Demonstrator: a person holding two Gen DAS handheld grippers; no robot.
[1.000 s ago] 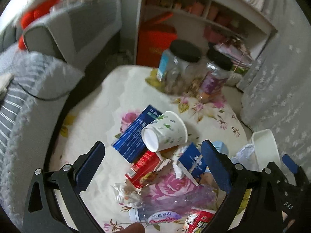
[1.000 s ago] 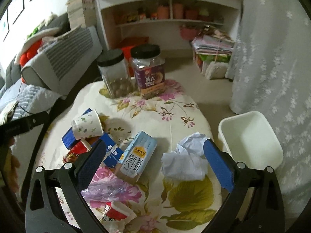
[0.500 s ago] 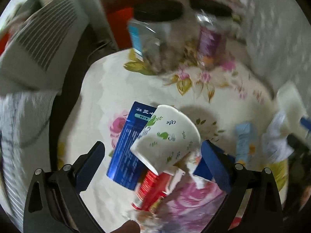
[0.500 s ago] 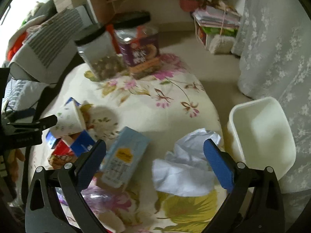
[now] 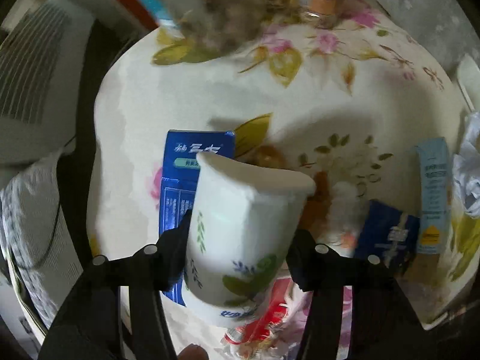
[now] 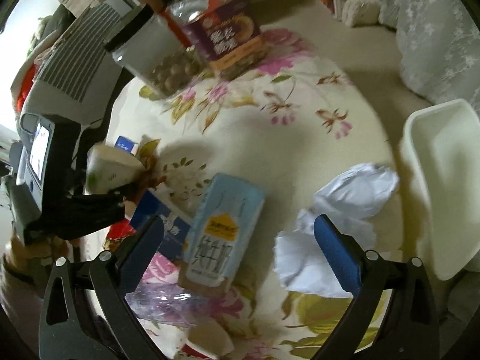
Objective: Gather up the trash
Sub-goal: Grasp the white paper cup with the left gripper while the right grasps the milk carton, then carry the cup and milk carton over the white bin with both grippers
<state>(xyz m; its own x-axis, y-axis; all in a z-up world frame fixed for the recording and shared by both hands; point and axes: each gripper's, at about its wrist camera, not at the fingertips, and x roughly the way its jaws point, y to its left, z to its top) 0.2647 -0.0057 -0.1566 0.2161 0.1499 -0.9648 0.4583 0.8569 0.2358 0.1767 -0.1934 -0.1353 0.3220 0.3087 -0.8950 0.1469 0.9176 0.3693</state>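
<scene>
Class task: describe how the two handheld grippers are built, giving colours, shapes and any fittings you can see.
The left gripper and right gripper share black, angular frames with cut-outs and round silver bolts. Blue pads line the right one's fingers. In the right wrist view, the left gripper body carries a grey box with a small lit screen.

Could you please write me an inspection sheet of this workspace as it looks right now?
Surface: round table under a floral tablecloth.
Job's things: paper cup with its rim squashed; crumpled paper; light blue carton; long blue box; red wrapper; white bin beside the table.
Clutter: two dark-lidded jars at the far edge.
Grippers: left gripper shut on the paper cup; right gripper open above the carton and paper.
Cables: thin dark cord over the grey fabric at left.
Surroundings: striped cushion, lace curtain.
</scene>
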